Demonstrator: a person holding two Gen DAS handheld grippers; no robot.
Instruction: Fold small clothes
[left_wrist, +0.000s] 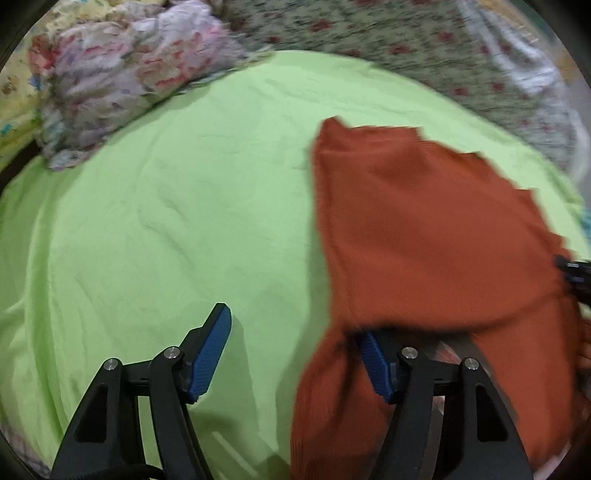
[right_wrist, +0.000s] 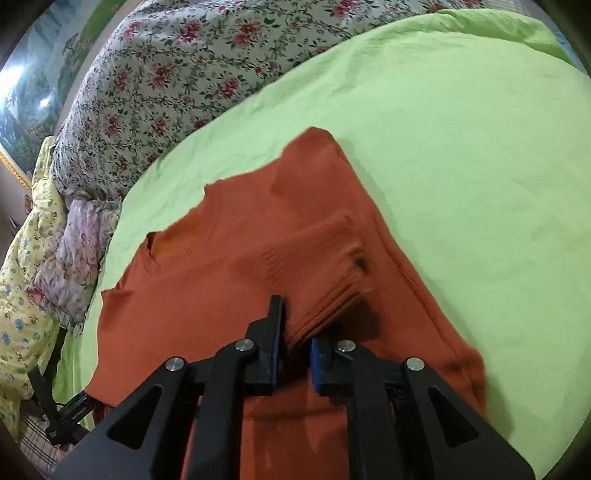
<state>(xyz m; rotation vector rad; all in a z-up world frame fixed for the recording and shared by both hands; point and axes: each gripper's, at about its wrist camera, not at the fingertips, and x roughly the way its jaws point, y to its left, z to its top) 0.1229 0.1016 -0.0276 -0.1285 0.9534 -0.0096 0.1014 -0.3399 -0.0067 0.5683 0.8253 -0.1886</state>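
A rust-orange knit sweater (left_wrist: 424, 229) lies on the light green sheet (left_wrist: 166, 206); it also shows in the right wrist view (right_wrist: 229, 266). My left gripper (left_wrist: 295, 332) is open, jaws wide apart. Its left finger stands over bare sheet and its right finger is partly under a fold of the sweater's near edge. My right gripper (right_wrist: 297, 332) is shut on the sweater's ribbed cuff (right_wrist: 325, 295), which bunches between the blue pads. The sleeve lies folded across the sweater's body.
A floral quilt (right_wrist: 166, 85) runs along the far side of the bed. A crumpled pale floral cloth (left_wrist: 122, 77) and a yellow patterned cloth (right_wrist: 22, 266) lie at the sheet's edge. The other gripper shows at the lower left of the right wrist view (right_wrist: 66, 413).
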